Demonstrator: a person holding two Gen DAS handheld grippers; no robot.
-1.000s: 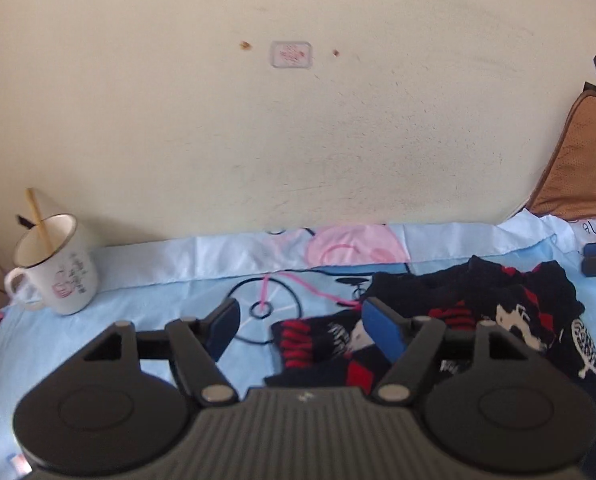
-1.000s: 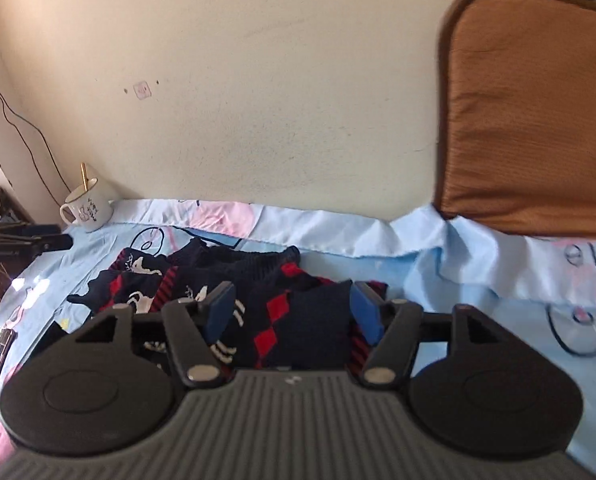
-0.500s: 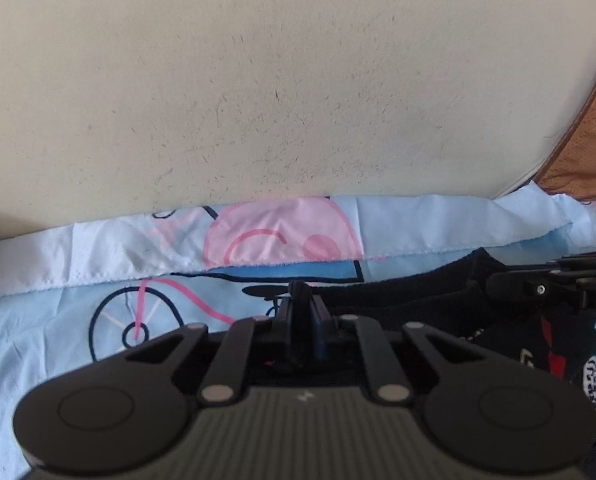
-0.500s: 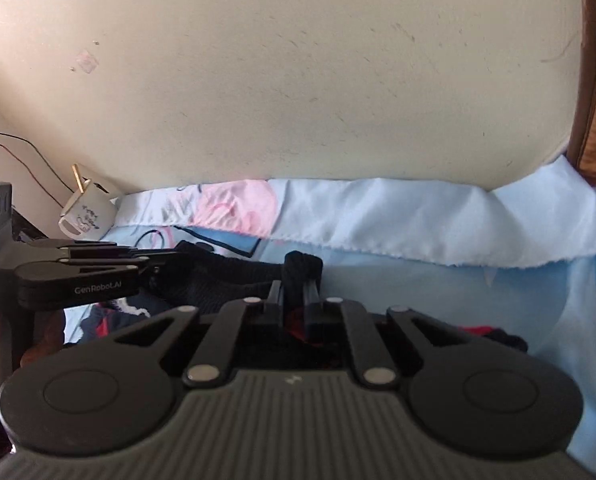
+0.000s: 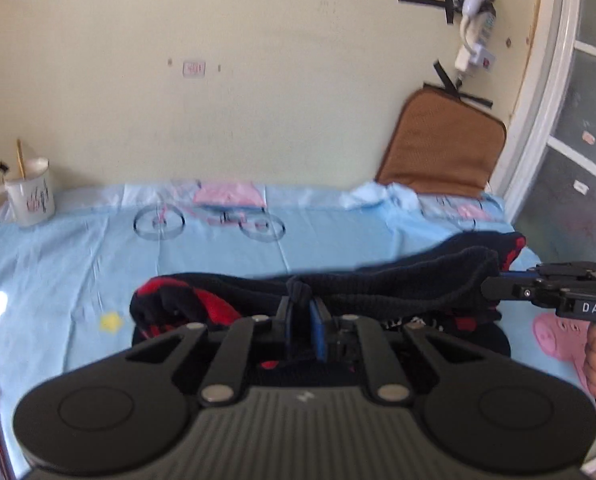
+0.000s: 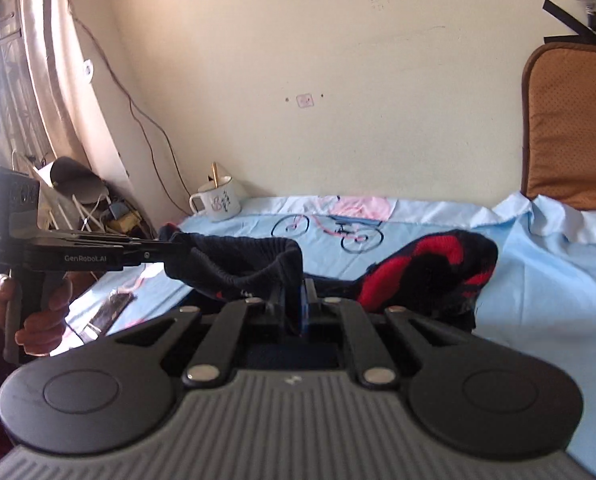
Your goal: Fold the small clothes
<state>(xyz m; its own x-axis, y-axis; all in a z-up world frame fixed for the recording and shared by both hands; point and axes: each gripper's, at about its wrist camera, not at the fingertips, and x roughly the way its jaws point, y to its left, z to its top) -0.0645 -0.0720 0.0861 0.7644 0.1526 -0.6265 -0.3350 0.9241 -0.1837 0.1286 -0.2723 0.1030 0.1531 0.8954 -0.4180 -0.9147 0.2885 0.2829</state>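
Left gripper (image 5: pixel 303 320) and right gripper (image 6: pixel 296 304), jaws clenched, are each pinching the ribbed edge of the dark knit garment (image 5: pixel 398 288), lifting it above the blue printed bedsheet (image 5: pixel 78 248). Farther back: a white mug (image 5: pixel 28 196) near the wall.

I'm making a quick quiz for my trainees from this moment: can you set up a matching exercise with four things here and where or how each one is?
Things:
1. left tool
2. mug
3. brown cushion
4. dark knit garment

States:
A. leans against the wall
B. held up between both tools
C. shut on dark fabric
D. stands on the blue sheet, stick inside

Pairs: 1-C, 2-D, 3-A, 4-B
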